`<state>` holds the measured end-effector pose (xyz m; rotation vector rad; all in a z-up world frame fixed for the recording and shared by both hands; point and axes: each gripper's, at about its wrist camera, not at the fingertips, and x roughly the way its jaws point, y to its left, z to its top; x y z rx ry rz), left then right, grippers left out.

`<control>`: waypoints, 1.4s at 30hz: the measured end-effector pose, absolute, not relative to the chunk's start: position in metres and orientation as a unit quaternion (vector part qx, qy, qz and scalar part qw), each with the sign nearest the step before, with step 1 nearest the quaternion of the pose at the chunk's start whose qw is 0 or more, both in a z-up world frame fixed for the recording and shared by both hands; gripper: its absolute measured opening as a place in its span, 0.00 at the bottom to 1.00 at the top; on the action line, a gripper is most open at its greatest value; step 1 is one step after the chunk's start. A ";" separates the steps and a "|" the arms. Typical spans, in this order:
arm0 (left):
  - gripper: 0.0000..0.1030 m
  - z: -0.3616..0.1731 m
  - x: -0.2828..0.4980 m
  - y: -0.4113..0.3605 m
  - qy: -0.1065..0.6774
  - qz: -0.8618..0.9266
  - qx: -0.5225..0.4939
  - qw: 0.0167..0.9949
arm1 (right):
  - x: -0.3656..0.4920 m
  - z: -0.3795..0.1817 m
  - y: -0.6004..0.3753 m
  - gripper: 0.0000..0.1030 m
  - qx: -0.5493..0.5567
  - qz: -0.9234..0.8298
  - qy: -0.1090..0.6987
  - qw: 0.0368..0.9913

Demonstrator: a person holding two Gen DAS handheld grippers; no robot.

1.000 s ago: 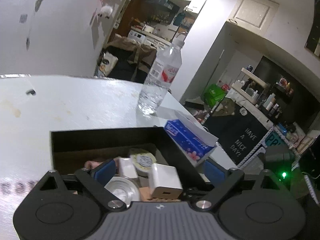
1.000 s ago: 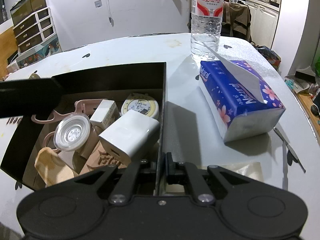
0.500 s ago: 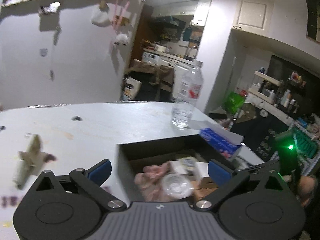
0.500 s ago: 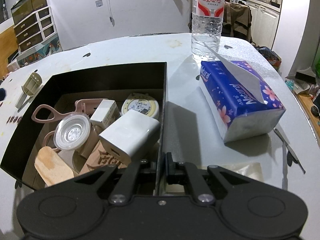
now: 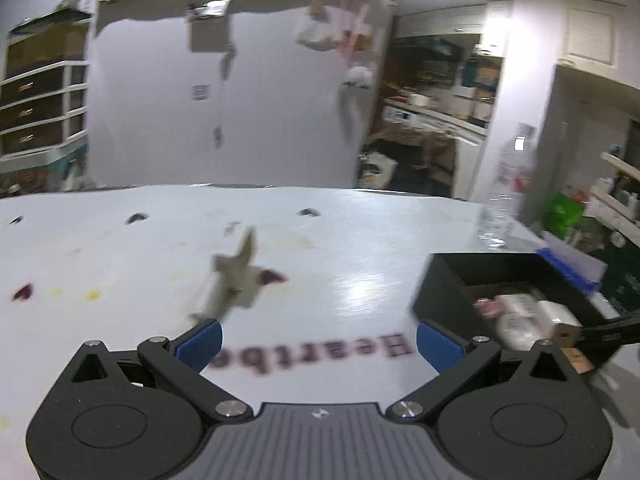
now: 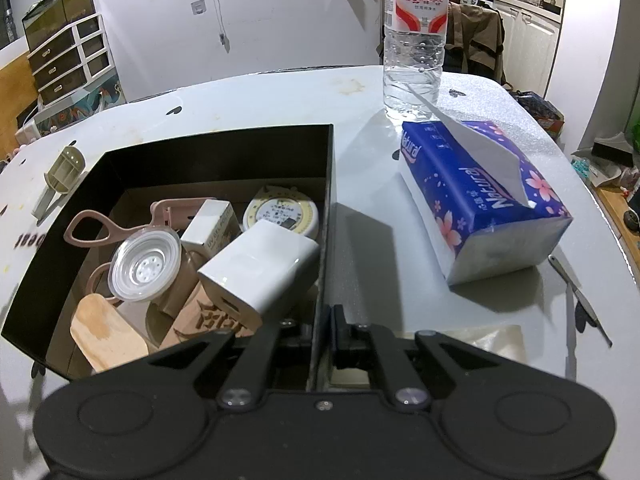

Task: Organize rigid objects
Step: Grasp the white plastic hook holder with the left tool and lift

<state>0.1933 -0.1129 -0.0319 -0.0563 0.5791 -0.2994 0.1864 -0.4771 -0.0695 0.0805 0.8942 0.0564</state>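
Note:
A black box (image 6: 256, 148) on the white table holds a white charger (image 6: 260, 272), pink scissors (image 6: 104, 228), a clear round lid (image 6: 144, 268), a small white carton (image 6: 208, 224), a round tin (image 6: 280, 216) and wooden pieces. My right gripper (image 6: 322, 332) is shut on the box's near right wall. My left gripper (image 5: 318, 344) is open and empty above the table, left of the box (image 5: 480, 276). A khaki plastic scoop (image 5: 236, 276) lies on the table just beyond its left finger; it also shows in the right wrist view (image 6: 60, 176).
A blue tissue pack (image 6: 480, 200) lies right of the box, a water bottle (image 6: 414, 40) stands behind it. Thin metal tweezers (image 6: 576, 296) lie at the table's right edge. A paper sheet (image 6: 480, 340) lies near my right gripper.
My left gripper has swung left, out from over the box, and now faces the khaki scoop on the table. My right gripper has kept its hold on the box wall.

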 end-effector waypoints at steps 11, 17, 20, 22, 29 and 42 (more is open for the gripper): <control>0.91 -0.042 0.233 -0.088 0.262 -0.119 -0.001 0.958 | 0.187 -0.070 -0.480 0.07 0.049 0.025 0.433 0.900; 0.76 -0.046 0.279 -0.090 0.262 -0.114 0.011 0.958 | 0.188 -0.069 -0.478 0.06 0.046 0.024 0.434 0.899; 0.69 -0.052 0.298 -0.089 0.276 -0.116 -0.001 0.954 | 0.189 -0.068 -0.475 0.06 0.040 0.018 0.437 0.898; 0.63 -0.057 0.307 -0.090 0.284 -0.117 -0.003 0.952 | 0.190 -0.067 -0.472 0.04 0.033 0.010 0.442 0.897; 0.50 -0.073 0.319 -0.086 0.299 -0.124 -0.027 0.946 | 0.192 -0.066 -0.464 0.03 0.011 -0.006 0.448 0.894; 0.28 -0.081 0.320 -0.072 0.301 -0.132 -0.077 0.941 | 0.193 -0.067 -0.465 0.03 0.012 -0.006 0.451 0.893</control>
